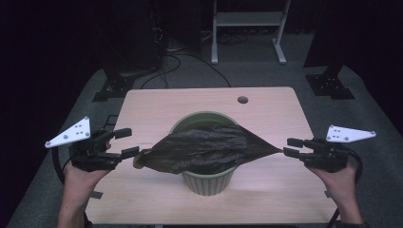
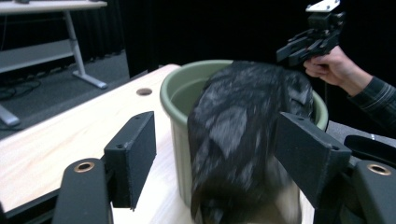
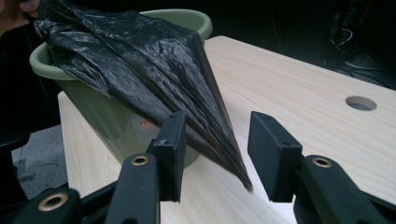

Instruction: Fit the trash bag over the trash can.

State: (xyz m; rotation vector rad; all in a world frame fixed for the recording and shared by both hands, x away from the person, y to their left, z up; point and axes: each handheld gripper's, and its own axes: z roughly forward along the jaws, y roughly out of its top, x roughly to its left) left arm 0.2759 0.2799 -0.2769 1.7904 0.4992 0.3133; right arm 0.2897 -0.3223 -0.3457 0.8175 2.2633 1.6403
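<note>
A crinkled black plastic bin bag (image 1: 204, 148) lay stretched flat across the mouth of a round sage-green plastic bin (image 1: 207, 182), which stood near the middle of the pale wooden tabletop (image 1: 157, 102), a little toward the person's edge. The bag's two drawn-out ends overhung the rim toward the left and right edges of the tabletop. The left gripper (image 1: 125, 143) had its jaws parted, with the bag's blunt end (image 2: 243, 154) hanging loose between the pads and pressed by neither; the right gripper (image 3: 217, 154) stood likewise released, the bag's pointed tip (image 3: 236, 170) lying in the gap, close to the left-hand pad but not pinched. With both ends let go, the likeliest trouble seemed to be that the light film would slacken and slump into the bin or slide off one side of the rim, so that the bag never opened over the mouth. A fresh grasp might also catch both layers together and keep the opening sealed. A hard pull from one side could tip or drag the light bin toward that edge of the tabletop
</note>
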